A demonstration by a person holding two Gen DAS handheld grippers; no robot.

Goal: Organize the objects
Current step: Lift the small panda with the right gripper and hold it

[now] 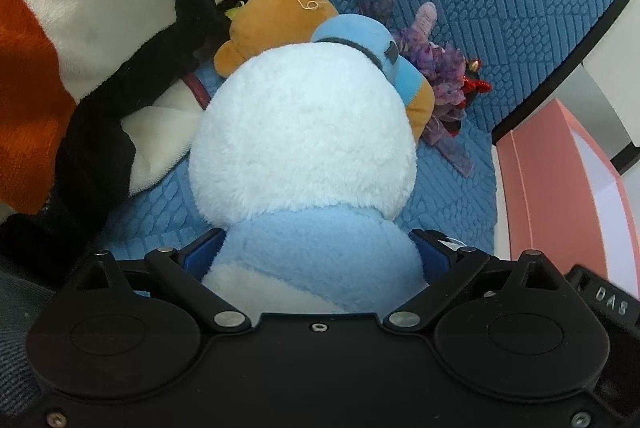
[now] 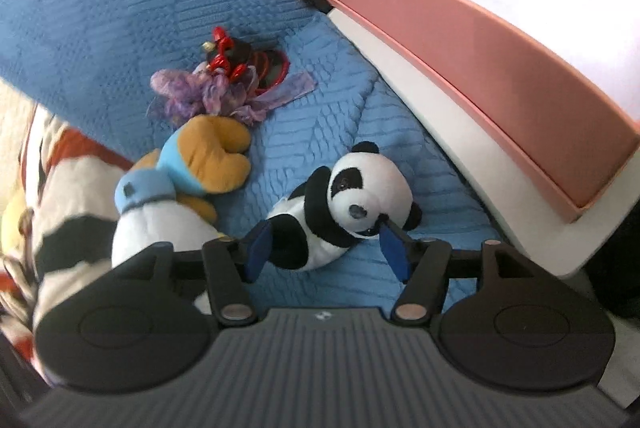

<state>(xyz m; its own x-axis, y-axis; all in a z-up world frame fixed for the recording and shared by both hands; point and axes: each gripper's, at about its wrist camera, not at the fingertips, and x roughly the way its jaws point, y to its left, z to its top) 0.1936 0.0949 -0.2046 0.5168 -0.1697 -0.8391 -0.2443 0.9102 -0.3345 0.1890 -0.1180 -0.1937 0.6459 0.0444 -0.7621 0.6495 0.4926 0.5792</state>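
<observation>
The left gripper (image 1: pixel 316 252) was clamped on a white-and-pale-blue plush toy (image 1: pixel 304 144), its blue pads pressed into the fleecy blue band at the toy's lower body. The round, fuzzy white back of that toy filled the middle of the left wrist view and hid whatever lay behind its base. Only the right wrist view showed the small panda plush (image 2: pixel 352 204), lying on its side on the blue quilted cover (image 2: pixel 312 132), between the right gripper's blue fingertips (image 2: pixel 258 248). The right gripper (image 2: pixel 326 254) had its jaws apart, one pad near the panda's dark hind end, the other just beside its muzzle; whether either touched it could not be told.

At 10 o'clock from the panda lay a tan teddy bear in a blue shirt (image 2: pixel 212 156), soft and floppy, pressed against the white toy; the left view showed its tan head (image 1: pixel 276 20) at 11 o'clock above the white back. Beyond it, at 12 o'clock, sat a purple gauzy ribbon bundle (image 2: pixel 216 96) touching a shiny red ornament (image 2: pixel 232 60).

At 9 o'clock in the left view loomed a large striped plush (image 1: pixel 80 40) in cream, orange and black. At 2 o'clock in the right view ran a smooth pink box (image 2: pixel 480 60) off the cover's edge.
</observation>
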